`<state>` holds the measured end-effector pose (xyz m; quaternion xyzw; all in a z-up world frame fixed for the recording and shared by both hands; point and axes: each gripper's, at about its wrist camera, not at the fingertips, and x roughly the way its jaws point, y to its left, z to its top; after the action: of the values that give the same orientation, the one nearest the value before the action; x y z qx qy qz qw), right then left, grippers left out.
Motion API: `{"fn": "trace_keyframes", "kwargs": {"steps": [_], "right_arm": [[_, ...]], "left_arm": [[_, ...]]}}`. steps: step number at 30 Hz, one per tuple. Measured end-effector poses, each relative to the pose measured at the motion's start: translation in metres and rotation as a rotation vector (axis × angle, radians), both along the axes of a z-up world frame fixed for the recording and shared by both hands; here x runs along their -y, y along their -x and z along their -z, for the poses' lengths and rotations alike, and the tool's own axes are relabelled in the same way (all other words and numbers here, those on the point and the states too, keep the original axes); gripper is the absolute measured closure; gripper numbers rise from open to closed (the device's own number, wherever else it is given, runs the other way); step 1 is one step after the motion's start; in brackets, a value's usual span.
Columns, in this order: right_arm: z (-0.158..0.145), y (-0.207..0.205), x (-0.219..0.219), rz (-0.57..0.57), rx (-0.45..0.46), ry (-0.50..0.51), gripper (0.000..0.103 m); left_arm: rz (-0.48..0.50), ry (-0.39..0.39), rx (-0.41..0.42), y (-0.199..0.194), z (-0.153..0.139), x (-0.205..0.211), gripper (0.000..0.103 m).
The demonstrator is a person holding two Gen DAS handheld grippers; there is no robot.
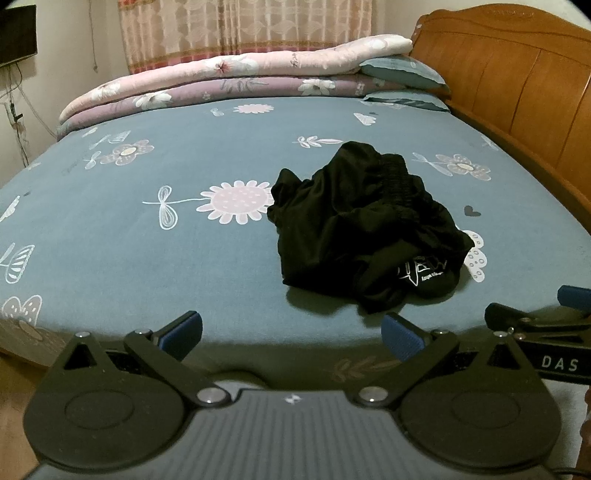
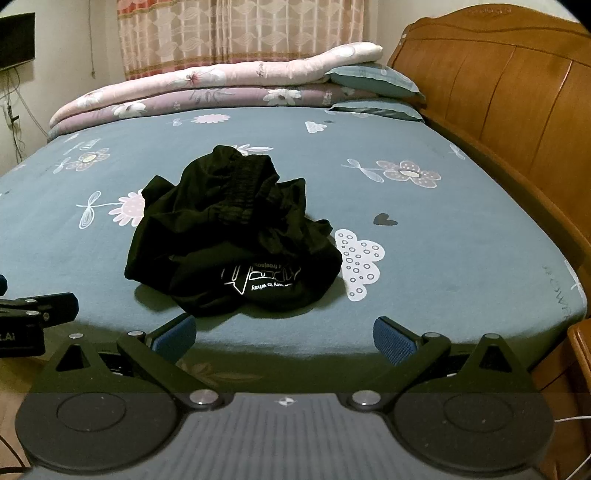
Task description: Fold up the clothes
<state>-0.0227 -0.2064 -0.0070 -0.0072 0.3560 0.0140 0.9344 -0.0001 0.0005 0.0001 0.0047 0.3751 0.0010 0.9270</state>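
Observation:
A crumpled black garment (image 1: pixel 364 229) with a gathered waistband and white print lies in a heap on the bed's blue flowered sheet (image 1: pixel 147 236). In the right wrist view the same black garment (image 2: pixel 236 236) lies just beyond the fingers, slightly left of centre. My left gripper (image 1: pixel 291 334) hangs over the near edge of the bed, open, with nothing between its blue pads; the garment lies ahead and to its right. My right gripper (image 2: pixel 284 338) is open too, empty, just short of the heap. Each gripper shows at the edge of the other's view.
Folded pink and purple quilts (image 1: pixel 229 81) and two blue pillows (image 1: pixel 402 74) are stacked at the far side of the bed. A wooden headboard (image 1: pixel 517 96) runs along the right. A curtain (image 1: pixel 243 29) hangs behind. A dark screen (image 1: pixel 16 35) and cables are on the left wall.

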Motion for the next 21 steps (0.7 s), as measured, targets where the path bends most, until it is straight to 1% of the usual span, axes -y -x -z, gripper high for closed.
{"fn": "trace_keyframes", "kwargs": {"steps": [7,21], "right_arm": [[-0.0008,0.0002,0.0032,0.003,0.003,-0.003,0.000],[-0.0011,-0.0011,0.0030,0.010,0.009,0.004,0.000]], "left_arm": [[0.002,0.014,-0.017,-0.0033,0.0002,-0.0037,0.000],[-0.001,0.011,-0.005,-0.0011,-0.0008,0.0007,0.000]]}}
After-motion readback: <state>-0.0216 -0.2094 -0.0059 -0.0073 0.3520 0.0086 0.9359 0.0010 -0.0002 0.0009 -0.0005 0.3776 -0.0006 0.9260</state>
